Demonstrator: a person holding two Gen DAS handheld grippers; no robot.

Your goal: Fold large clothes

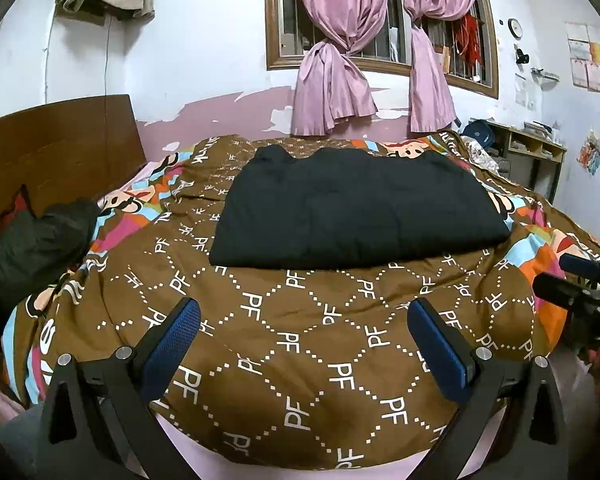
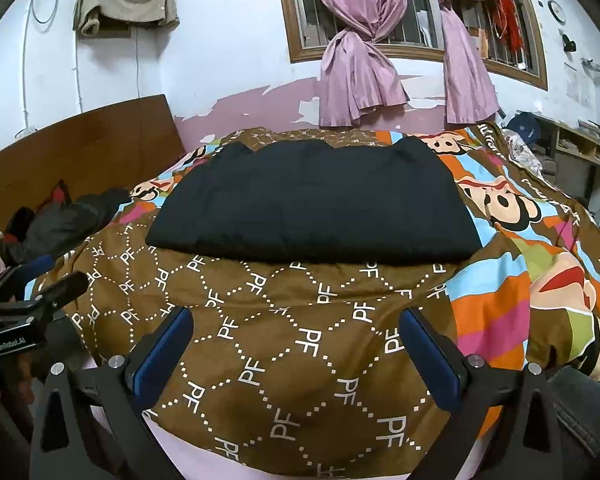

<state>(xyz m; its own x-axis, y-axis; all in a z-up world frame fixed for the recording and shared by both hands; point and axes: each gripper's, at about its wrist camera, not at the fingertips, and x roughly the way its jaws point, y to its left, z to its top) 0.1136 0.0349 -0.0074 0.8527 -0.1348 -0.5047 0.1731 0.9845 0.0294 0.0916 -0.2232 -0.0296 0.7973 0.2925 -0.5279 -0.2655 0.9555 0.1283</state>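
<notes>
A large black garment [image 1: 356,208] [image 2: 316,200] lies flat as a wide folded rectangle in the middle of the bed, on a brown quilt [image 1: 300,344] [image 2: 284,360] printed with "PF". My left gripper [image 1: 304,316] hangs open over the quilt's near part, well short of the garment, with nothing between its blue pads. My right gripper [image 2: 296,320] is likewise open and empty, at about the same distance from the garment's near edge. Each gripper shows at the edge of the other's view: the right gripper [image 1: 576,280] and the left gripper [image 2: 48,276].
A pile of dark clothes [image 1: 36,240] [image 2: 64,220] lies at the bed's left by the wooden headboard [image 1: 56,144]. Behind the bed hang pink curtains [image 1: 340,60] over a barred window. A shelf unit [image 1: 536,148] stands at the far right.
</notes>
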